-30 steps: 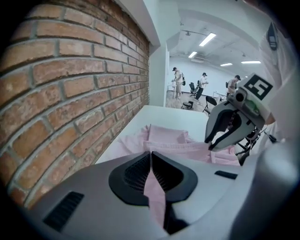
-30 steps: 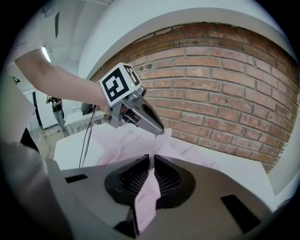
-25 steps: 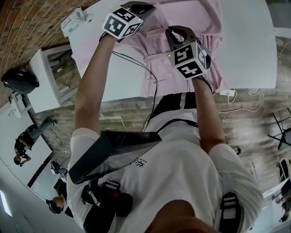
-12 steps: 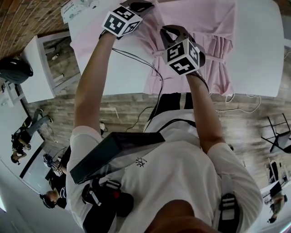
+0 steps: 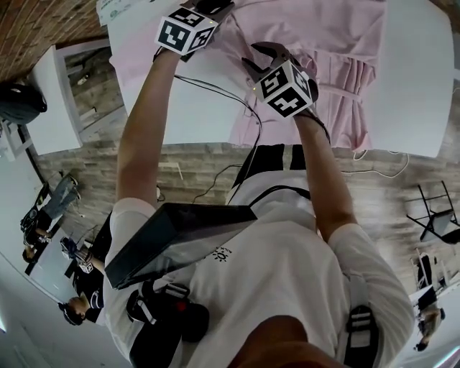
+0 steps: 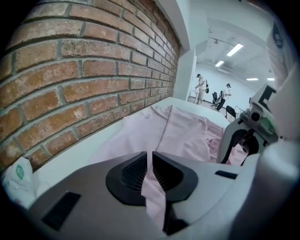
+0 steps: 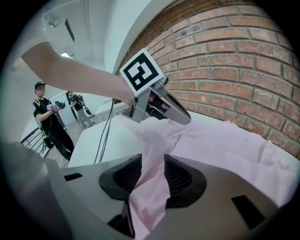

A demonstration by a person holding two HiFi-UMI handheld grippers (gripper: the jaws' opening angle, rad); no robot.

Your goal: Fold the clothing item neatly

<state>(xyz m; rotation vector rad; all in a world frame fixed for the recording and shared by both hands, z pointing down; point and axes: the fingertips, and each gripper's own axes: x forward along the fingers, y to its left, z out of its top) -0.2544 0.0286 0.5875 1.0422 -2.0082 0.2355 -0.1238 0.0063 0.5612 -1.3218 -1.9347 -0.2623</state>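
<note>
A pink garment [image 5: 338, 43] lies spread on the white table [image 5: 417, 86], its lower pleated part hanging over the near edge. My left gripper [image 5: 215, 7] is at the garment's far left and is shut on a thin fold of the pink fabric [image 6: 183, 133]; the pads meet on it [image 6: 150, 161]. My right gripper [image 5: 262, 54] is over the garment's middle. Its jaws are opening, and a bunched fold of pink cloth [image 7: 225, 140] lies loose in the gap between the pads [image 7: 152, 171]. The left gripper [image 7: 157, 101] shows just beyond it.
A brick wall [image 6: 70, 84] runs along the table's far side. A white packet [image 5: 115, 8] lies at the table's far left corner. A black cable [image 5: 223, 93] crosses the table. A white shelf unit [image 5: 50, 100] stands left of the table, and people stand in the background [image 7: 49, 122].
The right gripper's jaws have parted from the pink fold that they pinched. Both grippers have shifted a little farther across the table with the cloth.
</note>
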